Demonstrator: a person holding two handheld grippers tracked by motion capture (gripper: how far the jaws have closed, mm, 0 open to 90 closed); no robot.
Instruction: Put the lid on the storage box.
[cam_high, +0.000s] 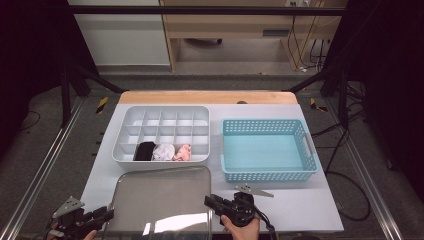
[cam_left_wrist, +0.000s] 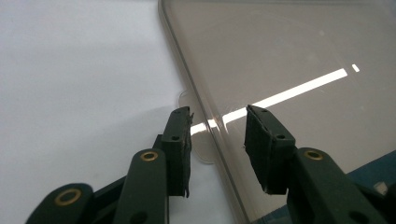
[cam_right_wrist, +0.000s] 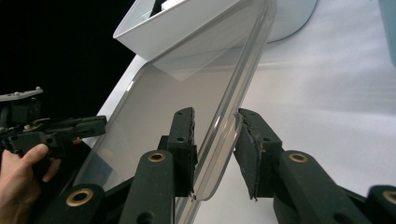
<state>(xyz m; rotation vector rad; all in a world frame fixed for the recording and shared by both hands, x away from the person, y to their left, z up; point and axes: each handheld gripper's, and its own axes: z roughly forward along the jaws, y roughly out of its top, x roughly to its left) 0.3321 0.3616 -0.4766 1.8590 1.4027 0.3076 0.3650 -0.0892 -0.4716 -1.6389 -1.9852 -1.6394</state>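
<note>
At the bottom of the frame, the left gripper (cam_left_wrist: 218, 116) and right gripper (cam_right_wrist: 215, 119), jaws apart, straddle opposite rims of the clear lid (cam_high: 162, 197); bare white table (cam_high: 295, 200) lies right.

A lab or test bay is showing here: a white table (cam_high: 320, 210) is sitting inside a black metal frame (cam_high: 200, 10), cables (cam_high: 305, 45) are trailing over a grey floor (cam_high: 45, 165), and hazard tape (cam_high: 102, 104) is marking the frame's feet beside plain wooden furniture (cam_high: 225, 25).
</note>
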